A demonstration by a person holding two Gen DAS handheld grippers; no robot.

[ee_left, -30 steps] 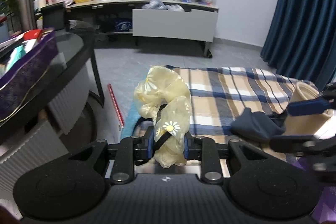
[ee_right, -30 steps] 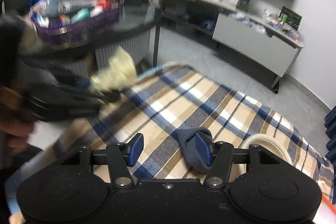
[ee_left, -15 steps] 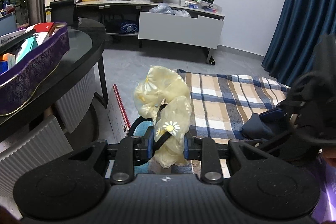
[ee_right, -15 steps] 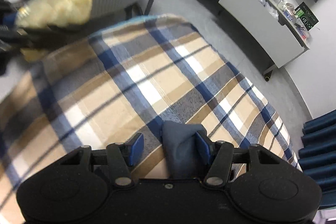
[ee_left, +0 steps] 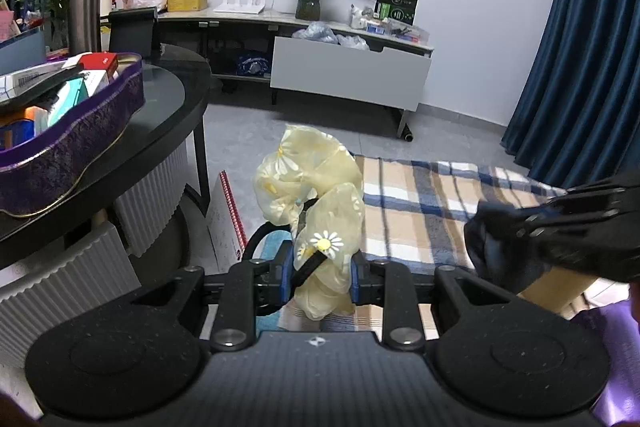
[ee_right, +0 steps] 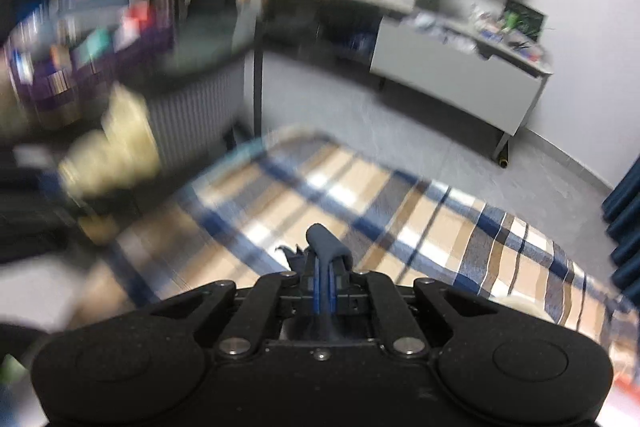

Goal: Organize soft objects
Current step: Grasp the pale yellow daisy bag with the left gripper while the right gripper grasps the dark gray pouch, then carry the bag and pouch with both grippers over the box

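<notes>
While L hand-held gripper clamps crinkly yellow daisy-print bundle, R hand-held gripper pinches dark-blue sock.

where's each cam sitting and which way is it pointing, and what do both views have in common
Left wrist: sits on the left hand-held gripper, looking along its fingers, angled down over the plaid blanket toward the TV cabinet; own fingers clamp a yellow daisy-print cloth.
Right wrist: sits on the right hand-held gripper, angled down over the same blanket, blurred; own fingers shut on a dark blue cloth.
Shared: blanket, cabinet, black round table, the yellow cloth, and each shows the other gripper at its edge.
</notes>
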